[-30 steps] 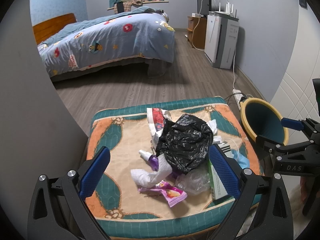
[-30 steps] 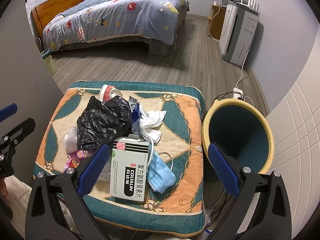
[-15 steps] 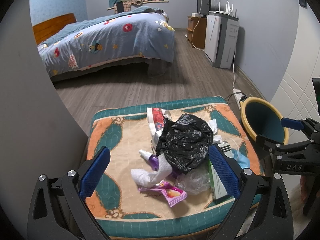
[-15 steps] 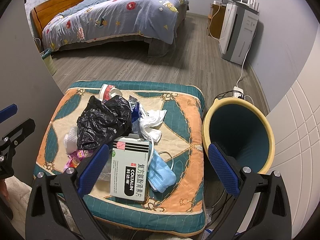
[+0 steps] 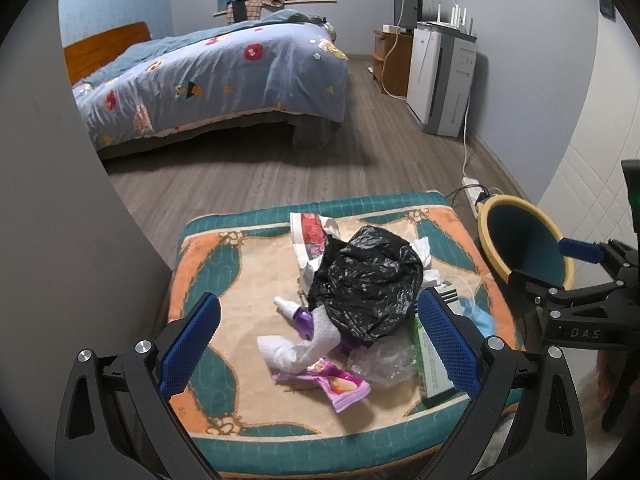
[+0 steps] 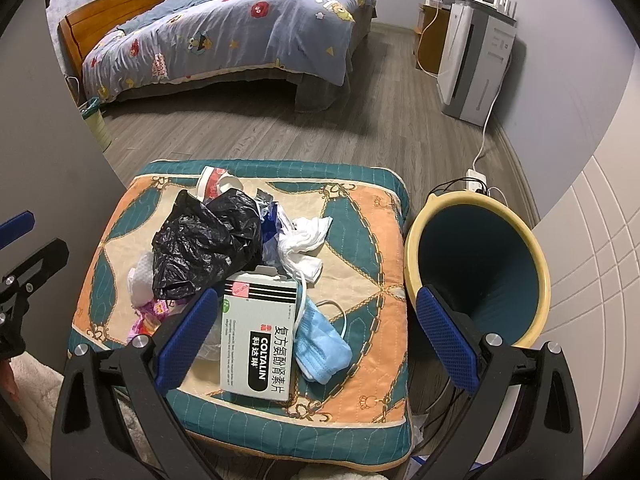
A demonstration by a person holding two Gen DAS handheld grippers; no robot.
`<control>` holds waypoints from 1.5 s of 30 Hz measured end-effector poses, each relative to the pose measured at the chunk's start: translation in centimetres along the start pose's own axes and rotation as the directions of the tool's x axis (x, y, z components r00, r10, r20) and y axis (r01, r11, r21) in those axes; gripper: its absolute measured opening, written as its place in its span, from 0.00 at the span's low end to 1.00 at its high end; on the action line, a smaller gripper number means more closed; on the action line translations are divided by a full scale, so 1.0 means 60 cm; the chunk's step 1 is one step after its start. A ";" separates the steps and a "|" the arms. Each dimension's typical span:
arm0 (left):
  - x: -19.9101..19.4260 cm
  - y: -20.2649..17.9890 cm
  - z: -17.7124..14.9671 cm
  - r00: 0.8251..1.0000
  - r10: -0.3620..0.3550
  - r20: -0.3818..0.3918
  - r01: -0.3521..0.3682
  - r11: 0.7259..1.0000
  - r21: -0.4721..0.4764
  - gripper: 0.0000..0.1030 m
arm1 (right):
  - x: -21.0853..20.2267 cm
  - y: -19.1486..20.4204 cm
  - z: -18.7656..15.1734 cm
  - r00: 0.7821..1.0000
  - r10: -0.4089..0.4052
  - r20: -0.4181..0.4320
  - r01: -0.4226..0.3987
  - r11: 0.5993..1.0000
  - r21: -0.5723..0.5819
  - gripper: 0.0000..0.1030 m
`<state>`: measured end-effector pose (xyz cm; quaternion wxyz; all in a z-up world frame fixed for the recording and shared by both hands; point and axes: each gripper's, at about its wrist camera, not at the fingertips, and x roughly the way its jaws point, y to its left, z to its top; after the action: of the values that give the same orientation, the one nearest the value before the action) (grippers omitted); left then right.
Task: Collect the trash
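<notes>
1. The left wrist view looks forward and down from near the cushion, toward the bed.
2. The right wrist view looks likewise, further right, nearer the bin.
3. Both share cushion, bin and bed.

Left gripper: black plastic frame, two angled arms with triangular cut-outs, silver round screw heads at the joints. Fingers are long blue pads with a fine dotted grip texture, set on the inner faces of the black arms. Right gripper: same build, black arms, silver screws, blue textured fingers. Seen from the left wrist view, the right gripper shows side-on: black scissor-like linkage, small silver screws, white letters "DAS" on the black body, a blue pad tip, a green light on a black block above.
</notes>
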<state>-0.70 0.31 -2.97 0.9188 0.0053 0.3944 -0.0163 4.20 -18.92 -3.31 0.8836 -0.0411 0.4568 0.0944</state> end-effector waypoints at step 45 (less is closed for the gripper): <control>0.159 0.047 0.109 0.986 -0.091 -0.141 0.084 0.995 -0.051 0.95 | 0.191 -0.037 0.018 0.928 0.182 -0.324 -0.120 0.972 0.201 0.53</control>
<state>10.71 2.73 -5.39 0.8864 -0.0316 0.4595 -0.0474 12.00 -19.43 -12.04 0.7815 0.0577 0.6109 0.1127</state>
